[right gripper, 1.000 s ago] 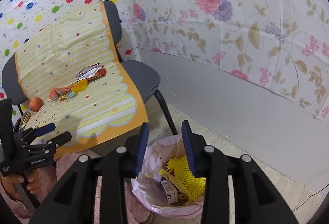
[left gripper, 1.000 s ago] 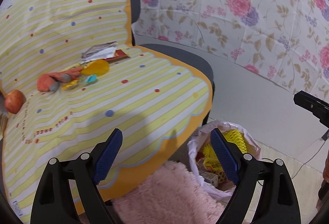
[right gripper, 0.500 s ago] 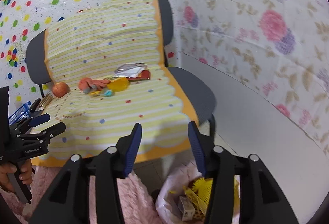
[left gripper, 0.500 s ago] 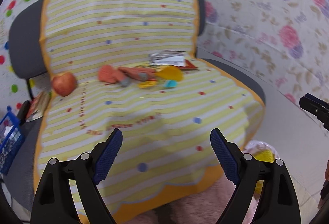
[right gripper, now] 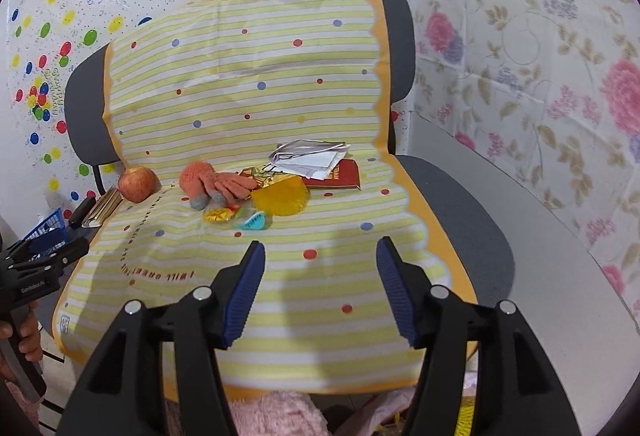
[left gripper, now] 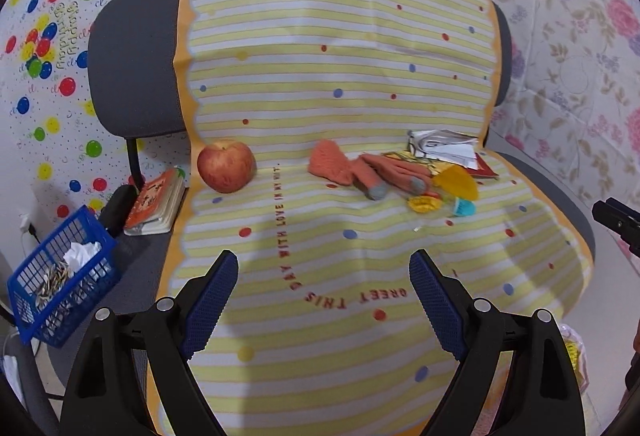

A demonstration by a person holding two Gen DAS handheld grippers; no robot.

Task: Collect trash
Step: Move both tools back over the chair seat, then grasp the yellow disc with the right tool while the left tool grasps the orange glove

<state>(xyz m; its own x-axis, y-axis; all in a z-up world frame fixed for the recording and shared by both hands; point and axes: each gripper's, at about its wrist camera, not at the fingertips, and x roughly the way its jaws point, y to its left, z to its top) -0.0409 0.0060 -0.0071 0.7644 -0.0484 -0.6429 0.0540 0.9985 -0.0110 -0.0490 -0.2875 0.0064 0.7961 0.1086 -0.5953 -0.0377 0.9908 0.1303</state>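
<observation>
Trash lies on the striped yellow cloth [left gripper: 340, 115] over two chairs: a silver-white wrapper [left gripper: 444, 147] [right gripper: 308, 155], a yellow plastic piece [left gripper: 456, 181] [right gripper: 282, 197], a small gold wrapper [left gripper: 424, 203] [right gripper: 218, 213] and a teal bit [left gripper: 464, 206] [right gripper: 252, 222]. An orange glove [left gripper: 360, 169] [right gripper: 212, 179] lies beside them. My left gripper [left gripper: 324, 296] is open and empty, above the cloth's front. My right gripper [right gripper: 320, 284] is open and empty, in front of the trash pile.
A red apple [left gripper: 226, 165] [right gripper: 136, 183] sits left of the glove. A red booklet [right gripper: 340, 175] lies under the wrapper. A blue basket [left gripper: 60, 288] and a book [left gripper: 156, 203] sit on the left seat. The trash bag's edge [left gripper: 576, 356] shows bottom right.
Both grippers swung from the trash bag on the floor up to face the chair seat. The right gripper's jaws opened wider.
</observation>
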